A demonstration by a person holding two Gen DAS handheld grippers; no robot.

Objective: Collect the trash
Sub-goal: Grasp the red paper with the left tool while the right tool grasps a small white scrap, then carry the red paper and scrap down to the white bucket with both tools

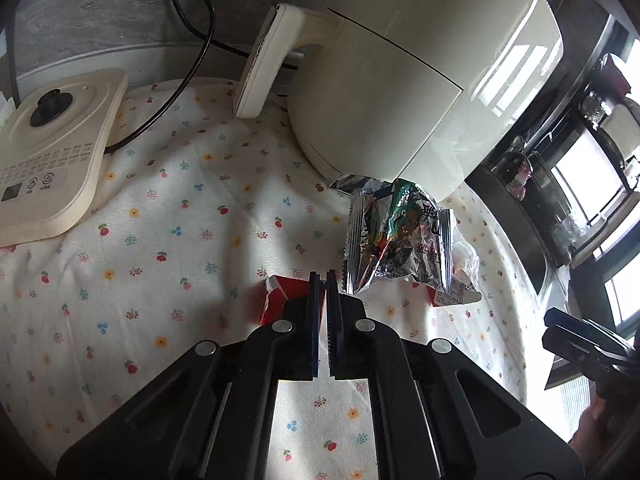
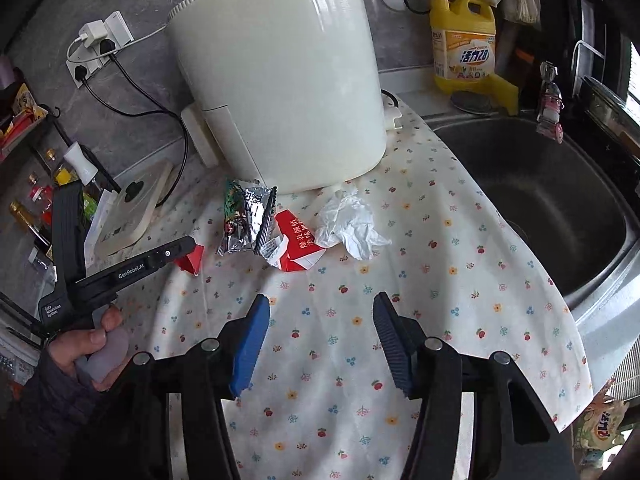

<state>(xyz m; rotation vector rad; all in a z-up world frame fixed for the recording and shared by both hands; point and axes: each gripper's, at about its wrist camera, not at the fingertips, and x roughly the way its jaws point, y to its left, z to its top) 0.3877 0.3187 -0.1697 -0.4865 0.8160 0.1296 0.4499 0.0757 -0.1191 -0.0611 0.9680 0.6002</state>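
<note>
My left gripper (image 1: pixel 323 276) is shut on a small red paper scrap (image 1: pixel 278 298) just above the flowered cloth; it also shows in the right wrist view (image 2: pixel 192 254). A crumpled silver-green snack wrapper (image 1: pixel 394 236) lies just right of it, also seen in the right wrist view (image 2: pixel 248 220). A red carton piece (image 2: pixel 298 248) and a crumpled white tissue (image 2: pixel 348 224) lie beside the wrapper, in front of the pot. My right gripper (image 2: pixel 318 312) is open and empty, nearer the front edge, apart from the trash.
A large cream cooker pot (image 2: pixel 280 72) stands behind the trash on the flowered cloth (image 2: pixel 440 280). A cream kettle base (image 1: pixel 52 152) sits left. A steel sink (image 2: pixel 540 200) is right, with a yellow detergent bottle (image 2: pixel 464 48) behind it. Wall sockets (image 2: pixel 100 48) and cables are back left.
</note>
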